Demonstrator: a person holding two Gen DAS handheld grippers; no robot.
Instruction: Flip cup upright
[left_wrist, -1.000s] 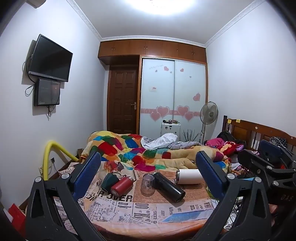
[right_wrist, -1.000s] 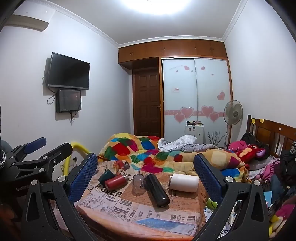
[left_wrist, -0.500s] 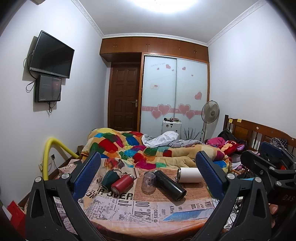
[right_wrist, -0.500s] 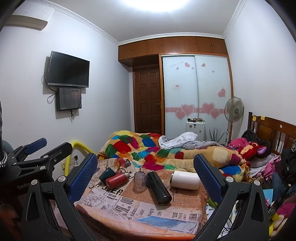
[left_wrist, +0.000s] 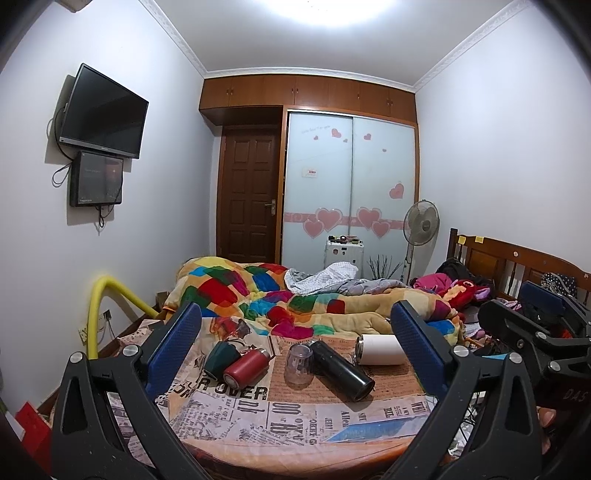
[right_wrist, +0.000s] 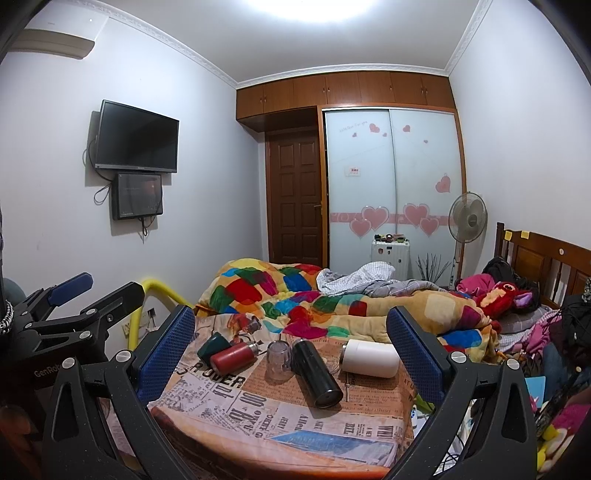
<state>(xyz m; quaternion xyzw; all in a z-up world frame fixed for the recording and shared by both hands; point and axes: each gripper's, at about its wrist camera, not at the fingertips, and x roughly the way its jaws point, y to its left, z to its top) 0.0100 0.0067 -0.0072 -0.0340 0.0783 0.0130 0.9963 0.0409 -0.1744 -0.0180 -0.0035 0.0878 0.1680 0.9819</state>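
A clear plastic cup (left_wrist: 299, 364) stands mouth down on the newspaper-print cloth (left_wrist: 258, 410), in the middle; it also shows in the right wrist view (right_wrist: 279, 360). A black flask (left_wrist: 341, 369) lies beside it on the right, a white flask (left_wrist: 378, 349) behind that, and a red flask (left_wrist: 245, 367) and a dark green cup (left_wrist: 221, 357) lie to the left. My left gripper (left_wrist: 295, 347) is open and empty, well short of the table. My right gripper (right_wrist: 290, 350) is open and empty, also held back from the cups.
A bed with a colourful quilt (left_wrist: 280, 299) lies right behind the table. A yellow pipe (left_wrist: 107, 299) curves at the left. Clothes and toys (right_wrist: 513, 299) pile at the right by a wooden headboard (left_wrist: 517, 266). A fan (right_wrist: 467, 218) stands at the wardrobe.
Both views have tilted down slightly, so the table sits a little higher in frame. The cups and flasks have not moved. Both grippers stay open.
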